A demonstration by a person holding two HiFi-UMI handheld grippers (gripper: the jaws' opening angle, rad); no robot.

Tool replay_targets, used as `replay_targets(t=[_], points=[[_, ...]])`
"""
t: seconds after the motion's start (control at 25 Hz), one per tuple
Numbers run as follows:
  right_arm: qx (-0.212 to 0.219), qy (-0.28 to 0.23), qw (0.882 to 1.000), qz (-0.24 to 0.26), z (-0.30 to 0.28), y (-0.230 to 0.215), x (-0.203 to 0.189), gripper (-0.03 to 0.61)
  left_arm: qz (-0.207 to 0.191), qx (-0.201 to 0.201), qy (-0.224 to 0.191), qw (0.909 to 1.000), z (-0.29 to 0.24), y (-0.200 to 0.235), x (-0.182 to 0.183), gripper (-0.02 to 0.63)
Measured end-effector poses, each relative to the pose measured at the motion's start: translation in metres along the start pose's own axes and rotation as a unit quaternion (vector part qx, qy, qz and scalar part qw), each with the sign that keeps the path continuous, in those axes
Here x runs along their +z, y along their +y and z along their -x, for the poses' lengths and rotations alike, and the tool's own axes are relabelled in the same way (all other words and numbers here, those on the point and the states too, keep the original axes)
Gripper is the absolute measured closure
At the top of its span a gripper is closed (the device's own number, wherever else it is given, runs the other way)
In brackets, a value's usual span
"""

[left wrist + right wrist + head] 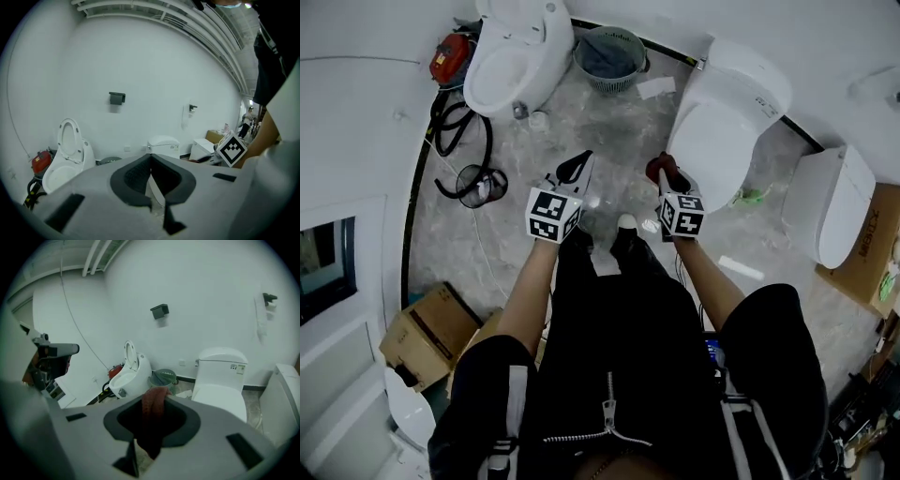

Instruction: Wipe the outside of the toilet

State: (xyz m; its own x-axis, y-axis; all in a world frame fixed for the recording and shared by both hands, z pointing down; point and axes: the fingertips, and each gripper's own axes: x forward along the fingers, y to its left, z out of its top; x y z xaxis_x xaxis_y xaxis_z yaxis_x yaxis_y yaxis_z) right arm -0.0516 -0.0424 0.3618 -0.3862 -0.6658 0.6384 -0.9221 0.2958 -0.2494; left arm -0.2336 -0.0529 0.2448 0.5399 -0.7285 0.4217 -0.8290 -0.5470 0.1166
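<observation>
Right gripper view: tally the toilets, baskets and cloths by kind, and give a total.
Toilets: 3 (open-lid toilet, closed toilet, third toilet cut by the right edge)
Green basket: 1
Red cloth: 1
Total: 5

Clock bearings taken from the head view, feet at centre.

- At 11 o'clock: white ceramic toilet with raised seat.
- At 12: grey-green round plastic basket, just right of it.
- Between 1 and 2: white closed-lid ceramic toilet.
- At 3: second white closed toilet, with brown cardboard carton just beside it at 4.
- At 10: black coiled hose, with red canister behind it.
- At 8: open brown cardboard box.
- Right gripper, dark red cloth between its jaws, just beside the closed-lid bowl.
- Left gripper at 12, apart from both toilets.
</observation>
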Motion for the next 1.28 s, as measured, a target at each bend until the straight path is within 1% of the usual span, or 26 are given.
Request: replay_targets(t=[0.16,0.24,0.32,0.4,0.48,0.52,0.6,0.68,0.84,1.04,1.08,1.16,1.28], points=[[-0.042,-0.015,0.998,-0.044,-0.034,-0.013,0.023,0.495,-0.029,-0.062,0.003,0.9977,-0.056,0.03,0.017,0.609],[-0.068,-0.02,0.995,-0.067,-0.058,-0.018,0.03,0.495,-0.043,-0.097,0.01,0.9943,-0.086,0.048,0.018,0.609],[-0.1,-0.02,0.991,-0.09,-0.08,-0.019,0.033,0.495,-0.055,-0.14,0.022,0.9884,-0.11,0.065,0.016,0.609],[-0.137,-0.018,0.983,-0.123,-0.095,-0.018,0.035,0.495,-0.075,-0.192,0.037,0.9779,-0.13,0.077,0.011,0.609],[-0.172,-0.02,0.972,-0.157,-0.107,-0.014,0.04,0.495,-0.101,-0.242,0.053,0.9636,-0.147,0.092,0.008,0.609],[-0.188,-0.022,0.967,-0.171,-0.114,-0.013,0.044,0.495,-0.113,-0.262,0.061,0.9565,-0.155,0.1,0.007,0.609],[-0.215,-0.027,0.956,-0.196,-0.126,-0.013,0.051,0.495,-0.127,-0.292,0.072,0.9452,-0.172,0.115,0.007,0.609],[-0.238,-0.032,0.945,-0.223,-0.136,-0.014,0.052,0.495,-0.133,-0.315,0.081,0.9361,-0.187,0.125,0.002,0.609],[-0.27,-0.035,0.925,-0.264,-0.162,-0.021,0.046,0.495,-0.137,-0.359,0.082,0.9197,-0.219,0.13,-0.006,0.609],[-0.291,-0.03,0.901,-0.32,-0.206,-0.042,0.019,0.495,-0.14,-0.389,0.103,0.9049,-0.265,0.138,-0.038,0.609],[-0.293,-0.028,0.897,-0.328,-0.214,-0.05,0.012,0.497,-0.142,-0.393,0.105,0.9026,-0.275,0.138,-0.045,0.609],[-0.297,-0.022,0.894,-0.334,-0.232,-0.069,-0.001,0.495,-0.144,-0.398,0.105,0.8998,-0.297,0.138,-0.056,0.609],[-0.3,-0.016,0.891,-0.339,-0.263,-0.101,-0.019,0.495,-0.141,-0.402,0.103,0.8991,-0.333,0.143,-0.073,0.609]])
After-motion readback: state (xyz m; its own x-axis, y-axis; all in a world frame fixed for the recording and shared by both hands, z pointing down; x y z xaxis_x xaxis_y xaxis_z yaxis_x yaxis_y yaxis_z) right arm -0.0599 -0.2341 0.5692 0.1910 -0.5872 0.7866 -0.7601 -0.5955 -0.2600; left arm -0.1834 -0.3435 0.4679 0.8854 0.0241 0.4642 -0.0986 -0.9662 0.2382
